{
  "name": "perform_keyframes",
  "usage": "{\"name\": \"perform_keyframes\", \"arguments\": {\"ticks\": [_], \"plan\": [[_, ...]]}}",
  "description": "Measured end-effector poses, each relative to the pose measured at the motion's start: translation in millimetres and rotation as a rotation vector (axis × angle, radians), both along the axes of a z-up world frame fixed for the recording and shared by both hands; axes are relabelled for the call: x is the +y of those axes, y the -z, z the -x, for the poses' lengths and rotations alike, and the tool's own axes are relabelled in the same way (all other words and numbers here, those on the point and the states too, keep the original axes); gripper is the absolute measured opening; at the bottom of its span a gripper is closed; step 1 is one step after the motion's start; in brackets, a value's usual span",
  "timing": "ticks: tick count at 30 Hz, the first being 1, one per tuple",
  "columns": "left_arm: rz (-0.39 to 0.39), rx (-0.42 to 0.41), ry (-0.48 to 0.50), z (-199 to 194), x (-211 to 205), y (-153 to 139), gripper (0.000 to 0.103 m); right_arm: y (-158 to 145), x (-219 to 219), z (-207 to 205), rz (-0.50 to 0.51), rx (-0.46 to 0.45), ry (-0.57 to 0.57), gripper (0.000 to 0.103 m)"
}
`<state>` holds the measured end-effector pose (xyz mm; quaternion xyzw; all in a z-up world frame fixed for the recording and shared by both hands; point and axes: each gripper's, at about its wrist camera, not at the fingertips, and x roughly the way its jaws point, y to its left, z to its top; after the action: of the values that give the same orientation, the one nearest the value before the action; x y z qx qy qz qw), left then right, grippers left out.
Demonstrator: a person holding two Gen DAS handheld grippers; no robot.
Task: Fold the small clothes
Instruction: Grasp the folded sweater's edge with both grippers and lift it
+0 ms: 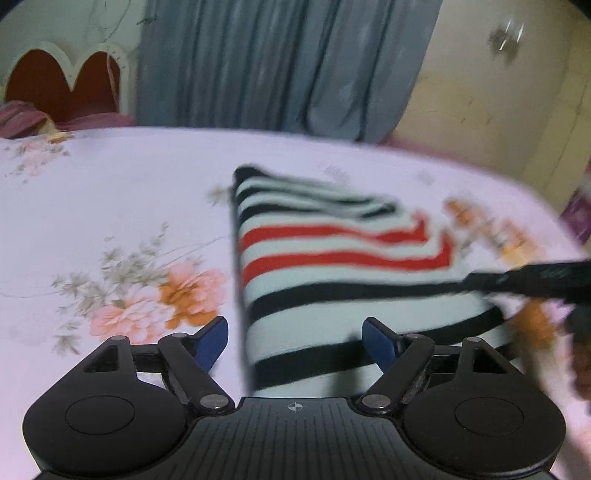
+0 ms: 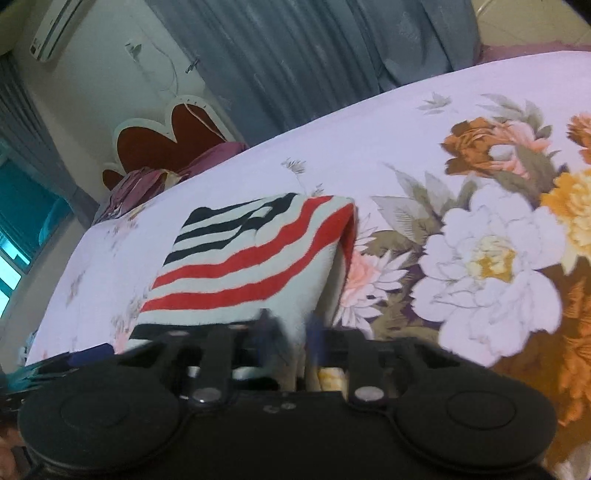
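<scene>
A small garment with black, red and white stripes lies folded on the flowered bedsheet. In the left wrist view my left gripper stands open over the garment's near edge, its blue pads wide apart and pressing nothing. The right gripper reaches in from the right as a blurred black bar at the garment's right edge. In the right wrist view the garment lies just ahead. My right gripper is blurred, its fingers close together with white fabric of the garment's near edge pinched between them.
A red heart-shaped headboard and purple bedding lie at the far left of the bed. Blue-grey curtains hang behind it. The bed's edge curves away at the right. A window and a wall air conditioner show in the right wrist view.
</scene>
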<state>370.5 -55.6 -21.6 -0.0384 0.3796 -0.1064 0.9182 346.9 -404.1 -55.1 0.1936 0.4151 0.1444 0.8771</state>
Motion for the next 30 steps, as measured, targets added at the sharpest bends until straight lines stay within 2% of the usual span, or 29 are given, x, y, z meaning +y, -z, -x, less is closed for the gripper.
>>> {"name": "perform_keyframes", "arguments": {"ticks": [1,4,6,10,12,13,15,17,18,20,21,22,24,25,28,30], "plan": [[-0.026,0.023,-0.006,-4,-1,5,0.079,1,7,0,0.025,-0.013,-0.017,0.012],[0.043,0.045,-0.019,-4,9,11,0.079,9,23,-4,0.068,-0.027,-0.062,0.011],[0.031,0.030,-0.007,-1,7,9,0.079,9,18,-5,0.057,-0.021,-0.068,0.011],[0.059,0.003,0.008,-2,8,0,0.080,2,0,2,0.051,-0.012,-0.078,0.022],[0.050,0.032,0.013,-9,7,4,0.079,3,-4,3,0.024,-0.011,-0.085,0.013],[0.030,0.067,0.015,-15,4,10,0.080,9,-2,1,0.040,0.014,-0.085,0.015],[0.076,0.083,-0.002,-18,9,13,0.080,16,-1,-1,0.035,0.026,-0.067,0.017],[0.065,0.073,-0.001,-16,8,10,0.080,16,-3,-1,0.025,0.031,-0.061,0.019],[0.056,0.056,-0.001,-13,7,6,0.080,14,-5,0,0.017,0.036,-0.060,0.023],[0.069,0.037,-0.001,-11,8,1,0.082,7,-12,3,-0.015,0.038,-0.031,0.038],[0.092,0.038,-0.009,-13,11,0,0.091,5,-16,2,-0.032,0.033,-0.019,0.049],[0.115,0.038,-0.020,-15,13,0,0.097,5,-19,2,-0.056,0.031,-0.023,0.052],[0.152,0.043,-0.028,-23,17,0,0.097,9,-22,-3,-0.096,0.060,-0.035,0.054],[0.169,0.052,-0.029,-27,18,1,0.097,13,-23,-6,-0.103,0.082,-0.035,0.058],[0.255,0.098,-0.002,-41,22,6,0.097,24,-30,-13,-0.185,0.123,-0.032,0.061],[0.270,0.124,0.010,-47,23,11,0.097,32,-35,-16,-0.229,0.157,-0.023,0.061]]}}
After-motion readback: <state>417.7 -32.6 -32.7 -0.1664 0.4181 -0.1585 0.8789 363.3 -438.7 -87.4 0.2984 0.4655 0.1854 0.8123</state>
